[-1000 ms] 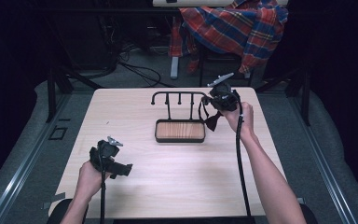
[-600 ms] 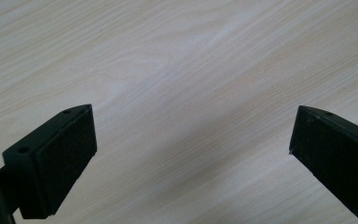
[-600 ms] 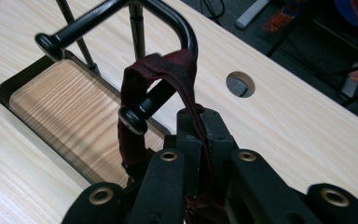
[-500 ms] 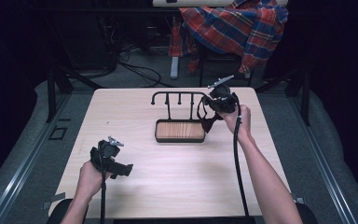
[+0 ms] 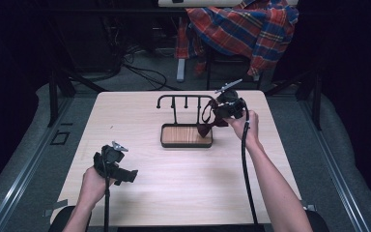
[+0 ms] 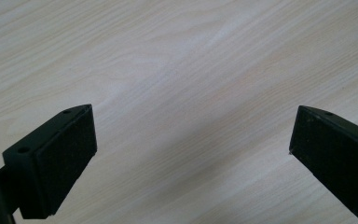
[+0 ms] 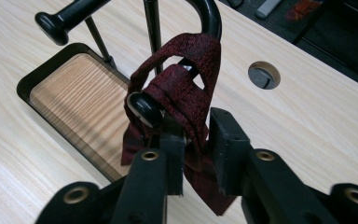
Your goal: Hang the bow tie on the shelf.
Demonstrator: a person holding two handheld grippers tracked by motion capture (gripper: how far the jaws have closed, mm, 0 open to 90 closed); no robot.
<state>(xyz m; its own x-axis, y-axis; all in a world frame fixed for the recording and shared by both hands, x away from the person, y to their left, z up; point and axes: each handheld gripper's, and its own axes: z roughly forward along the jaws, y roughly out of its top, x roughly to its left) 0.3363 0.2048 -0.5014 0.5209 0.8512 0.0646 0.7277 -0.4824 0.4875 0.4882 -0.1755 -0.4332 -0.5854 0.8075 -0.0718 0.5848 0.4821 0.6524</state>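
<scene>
A dark red necktie [image 7: 186, 88] is looped over the curved right end of a black metal rack [image 7: 209, 14]. The rack stands on a wooden tray [image 7: 70, 88] with a black rim. My right gripper [image 7: 196, 140] is shut on the tie's hanging folds just below the rack's knob. From above, that gripper [image 5: 217, 112] sits at the rack's [image 5: 183, 99] right end, with the tie [image 5: 206, 124] dangling onto the tray's [image 5: 186, 135] corner. My left gripper [image 5: 128, 175] is at the near left, its jaws wide open over bare tabletop [image 6: 191, 60], holding nothing.
A round cable hole [image 7: 264, 74] is cut in the table to the right of the rack. A plaid cloth [image 5: 241, 29] is draped over a chair behind the table. Cables [image 5: 140, 72] lie on the floor at the far side.
My right gripper has drifted slightly down and toward the near side at the rack's right end, still with the tie. The left gripper has stayed where it was.
</scene>
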